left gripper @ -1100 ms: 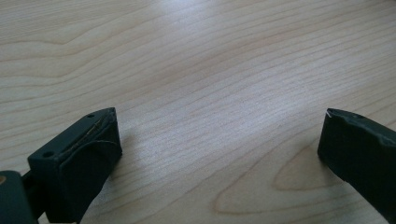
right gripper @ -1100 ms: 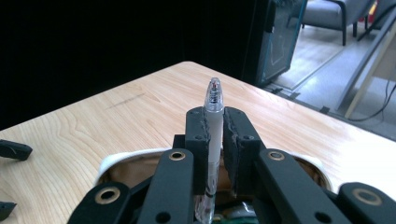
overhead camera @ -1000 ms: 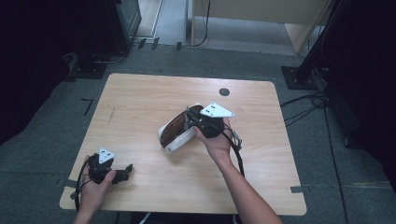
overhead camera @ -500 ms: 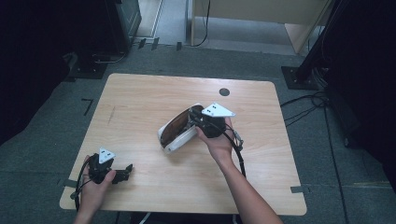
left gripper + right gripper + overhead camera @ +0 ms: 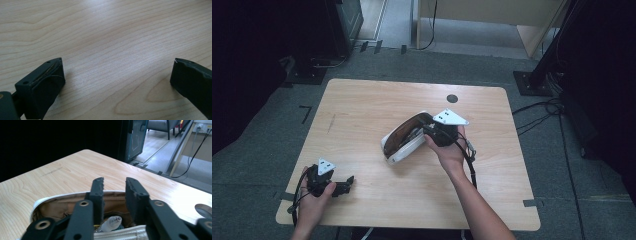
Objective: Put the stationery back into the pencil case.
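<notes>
**Pouch held open-side up near the middle of the desk**

Pouch (image 5: pixel 404 138), white outside with a brown lining, was seen near the centre of the high view, lying on the wooden desk (image 5: pixel 362 107) with its long axis running from lower left to upper right of the frame. Its upper right end was met by the right hand-held gripper (image 5: pixel 428 131), which was carried by the right hand (image 5: pixel 449 150) and topped by a grey three-cornered plate. In the right gripper view the pouch (image 5: pixel 62 206) was shown at the bottom of the frame with its mouth open, and a small clear plastic item (image 5: pixel 110 223) was seen inside it, low between the jaws. The jaws of the right hand-held gripper (image 5: pixel 113 187) were held a narrow gap apart above the pouch's opening; whether anything was pinched by them could not be told.

The left hand-held gripper (image 5: pixel 347 184) was seen at the lower left of the high view, well apart from the pouch, held by the left hand (image 5: pixel 314 197) close to the desk's near edge. In the left gripper view its jaws (image 5: pixel 117 75) were spread wide, with bare wood grain between them.

A small dark round mark (image 5: pixel 452 98) was seen on the desk in the upper part of the high view.
</notes>
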